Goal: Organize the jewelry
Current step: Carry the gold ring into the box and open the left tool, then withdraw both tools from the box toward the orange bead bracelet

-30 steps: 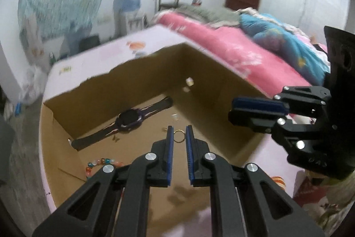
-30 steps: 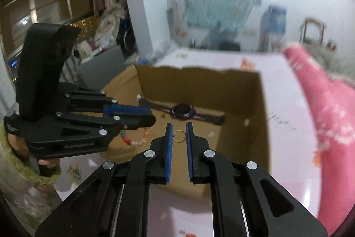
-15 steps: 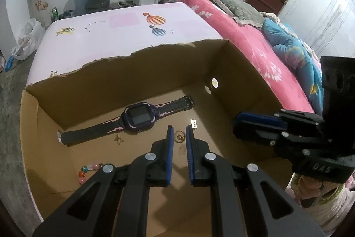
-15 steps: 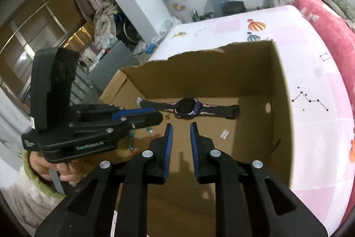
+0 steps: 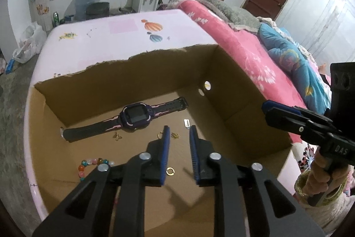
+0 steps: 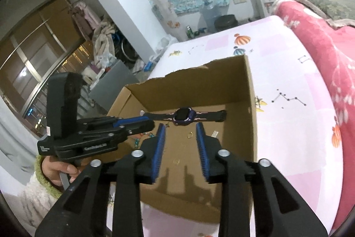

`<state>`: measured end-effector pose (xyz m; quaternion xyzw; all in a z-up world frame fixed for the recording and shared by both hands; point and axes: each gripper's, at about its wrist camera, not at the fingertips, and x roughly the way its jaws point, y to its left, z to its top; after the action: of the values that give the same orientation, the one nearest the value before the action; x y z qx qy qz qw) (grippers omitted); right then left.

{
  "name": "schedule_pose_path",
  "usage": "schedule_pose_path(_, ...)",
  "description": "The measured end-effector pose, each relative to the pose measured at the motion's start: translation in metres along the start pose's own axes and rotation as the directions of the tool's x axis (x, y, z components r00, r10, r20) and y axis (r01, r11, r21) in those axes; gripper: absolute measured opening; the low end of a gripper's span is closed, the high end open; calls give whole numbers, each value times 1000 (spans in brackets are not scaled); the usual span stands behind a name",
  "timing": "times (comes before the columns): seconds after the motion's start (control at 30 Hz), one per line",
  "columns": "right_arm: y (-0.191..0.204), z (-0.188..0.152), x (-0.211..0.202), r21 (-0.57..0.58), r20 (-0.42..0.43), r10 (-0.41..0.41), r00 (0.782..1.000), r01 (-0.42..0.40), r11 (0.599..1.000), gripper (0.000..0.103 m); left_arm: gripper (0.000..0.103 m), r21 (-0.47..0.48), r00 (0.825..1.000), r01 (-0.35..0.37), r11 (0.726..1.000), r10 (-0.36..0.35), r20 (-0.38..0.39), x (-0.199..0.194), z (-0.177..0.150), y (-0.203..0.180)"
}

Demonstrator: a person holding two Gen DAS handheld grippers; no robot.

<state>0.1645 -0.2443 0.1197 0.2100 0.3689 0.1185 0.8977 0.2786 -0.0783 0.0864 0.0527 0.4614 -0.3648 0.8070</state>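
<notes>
Both grippers hang over the open cardboard box [image 5: 137, 81] on the pink bed sheet [image 5: 115, 37], pointing down into it. The left gripper [image 5: 179, 132] has its jaws parted with nothing between them; the right gripper [image 6: 180, 130] is spread wider, also empty. A small gold ring [image 5: 170, 171] lies loose on the box floor just below the left fingers (the right view shows it only faintly [image 6: 176, 162]). A purple smartwatch [image 5: 135, 114] lies flat near the far wall. The left view alone shows the bead bracelet [image 5: 93, 164] clearly, plus what may be small gold earrings [image 5: 117, 136] by the strap. The right view shows the person's left hand [image 6: 58, 169] gripping its handle.
</notes>
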Motion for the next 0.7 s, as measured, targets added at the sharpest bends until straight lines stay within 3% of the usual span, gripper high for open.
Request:
schedule_pose_path(0.1, 5, -8, -10, 1, 30, -16, 999, 16, 1000, 41, 28, 14, 999, 5, 1000, -6, 40, -19, -10, -7)
schedule_pose_path(0.27, 10, -28, -41, 6, 97, -59, 994, 59, 998, 61, 64, 41, 995, -16, 999, 12, 103, -56, -37, -21)
schedule_pose_path(0.37, 12, -40, -55, -4, 128, -87, 988, 88, 996, 70, 75, 58, 991, -37, 998, 29, 133, -74, -56, -29)
schedule_pose_path(0.57, 14, -61, -75, -21, 160, -171, 972, 176, 984, 78, 85, 17, 989, -17, 1000, 14, 149, -102, -101, -30)
schedule_pose_path(0.7, 3, -77, -84, 15, 154, -189, 970, 189, 982, 79, 85, -10, 989, -72, 997, 73, 130, -108, -132, -25)
